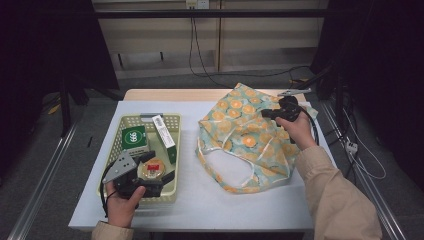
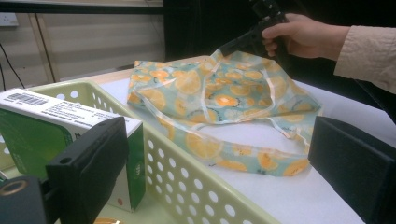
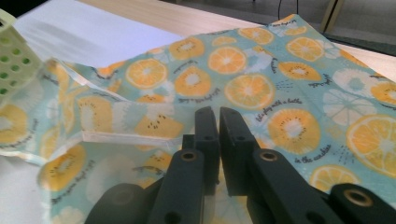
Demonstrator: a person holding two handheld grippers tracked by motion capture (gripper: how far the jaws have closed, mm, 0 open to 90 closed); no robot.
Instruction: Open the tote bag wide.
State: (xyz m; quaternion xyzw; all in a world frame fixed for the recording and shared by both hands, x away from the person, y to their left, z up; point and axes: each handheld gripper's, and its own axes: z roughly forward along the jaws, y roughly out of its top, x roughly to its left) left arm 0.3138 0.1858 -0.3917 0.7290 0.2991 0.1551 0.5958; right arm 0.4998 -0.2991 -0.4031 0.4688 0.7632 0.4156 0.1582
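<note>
The left gripper sat over the near end of the perforated basket on the left of the table, its jaws spread wide with nothing between them — one beside a green-and-white box, the other outside the basket wall. The right gripper hovered over the far part of the fruit-print bag, which lay crumpled right of the basket. Its jaws stood nearly closed — only a narrow slit remained, no fabric caught in it.
</note>
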